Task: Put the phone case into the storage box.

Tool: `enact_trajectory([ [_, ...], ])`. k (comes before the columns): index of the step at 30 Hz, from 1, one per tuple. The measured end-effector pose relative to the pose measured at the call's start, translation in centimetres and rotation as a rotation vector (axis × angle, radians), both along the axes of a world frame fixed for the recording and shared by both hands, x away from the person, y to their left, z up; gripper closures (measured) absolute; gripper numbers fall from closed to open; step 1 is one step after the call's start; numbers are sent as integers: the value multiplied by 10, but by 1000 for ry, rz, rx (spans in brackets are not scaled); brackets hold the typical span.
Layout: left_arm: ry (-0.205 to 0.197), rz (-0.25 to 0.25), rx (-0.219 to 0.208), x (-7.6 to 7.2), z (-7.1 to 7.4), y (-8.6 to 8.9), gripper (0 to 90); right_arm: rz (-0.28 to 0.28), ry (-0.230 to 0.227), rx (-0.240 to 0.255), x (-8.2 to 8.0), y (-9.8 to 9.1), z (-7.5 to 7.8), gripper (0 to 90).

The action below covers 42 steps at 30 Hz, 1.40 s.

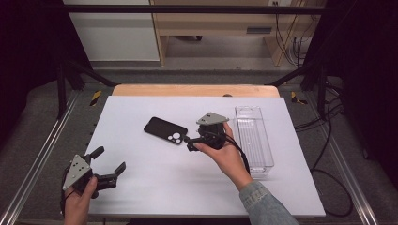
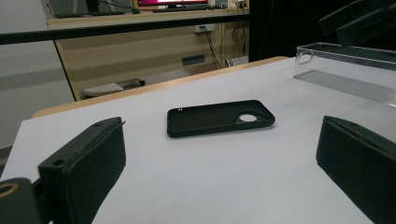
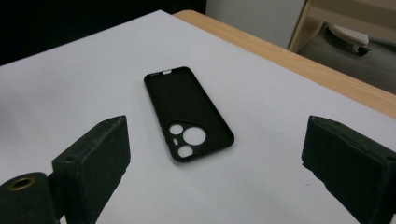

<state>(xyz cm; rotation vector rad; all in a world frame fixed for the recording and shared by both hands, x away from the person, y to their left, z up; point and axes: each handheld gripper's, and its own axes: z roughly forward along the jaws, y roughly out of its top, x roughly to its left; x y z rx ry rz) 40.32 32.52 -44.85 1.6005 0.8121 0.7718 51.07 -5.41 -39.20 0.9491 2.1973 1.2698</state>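
Observation:
A black phone case (image 1: 164, 130) lies flat on the white table cover (image 1: 141, 187), back up, with its camera holes toward the right. My right gripper (image 1: 188, 143) is just off that end and points at the case (image 3: 187, 112); in the right gripper view its jaws (image 3: 217, 135) stand wide apart with nothing between them. My left gripper (image 1: 111, 158) is near the table's front left corner, open and empty. In the left gripper view the case (image 2: 219, 117) lies well ahead of the spread jaws (image 2: 222, 140).
A long clear plastic tray (image 1: 253, 138) stands empty along the table's right side, just behind the right hand, and shows at the right in the left gripper view (image 2: 345, 70). A wooden table edge (image 1: 195, 90) runs along the back. Metal frame rails flank both sides.

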Motion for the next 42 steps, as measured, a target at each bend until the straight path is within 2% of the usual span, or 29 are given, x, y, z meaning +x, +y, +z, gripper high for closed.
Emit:
enact_trajectory([
  [5,0,-3,1,0,0,0,17,9,19,-13,2,4,-8,89],
  [7,-1,-5,0,0,0,-1,17,6,9,-41,2,8,-13,157],
  [9,-1,-5,1,0,0,-1,17,9,11,-51,3,9,-15,150],
  [13,-2,-6,1,0,0,0,17,24,51,-79,7,16,-25,193],
  [16,-3,-8,0,0,0,-1,17,45,61,-105,8,22,-31,298],
  [17,-2,-10,-1,0,0,-1,17,50,56,-116,8,24,-33,360],
  [18,-2,-10,-1,0,0,-1,17,50,56,-116,8,24,-33,360],
  [19,-1,-12,3,1,0,-2,17,68,58,-132,9,27,-37,436],
  [21,-1,-13,3,1,0,-2,17,79,60,-143,11,31,-42,526],
  [22,-1,-13,3,1,0,-2,17,79,60,-143,11,31,-42,526],
  [24,-2,-12,1,1,0,-2,17,102,57,-146,12,38,-47,652],
  [29,-7,-14,-2,1,1,-1,17,118,68,-135,16,43,-56,756],
  [30,-7,-16,-1,1,1,-2,17,112,71,-114,19,44,-61,789],
  [37,-9,-17,0,1,1,-2,17,80,47,-62,28,48,-69,863],
  [42,-8,-19,0,1,1,-2,17,52,56,-72,36,55,-76,881],
])
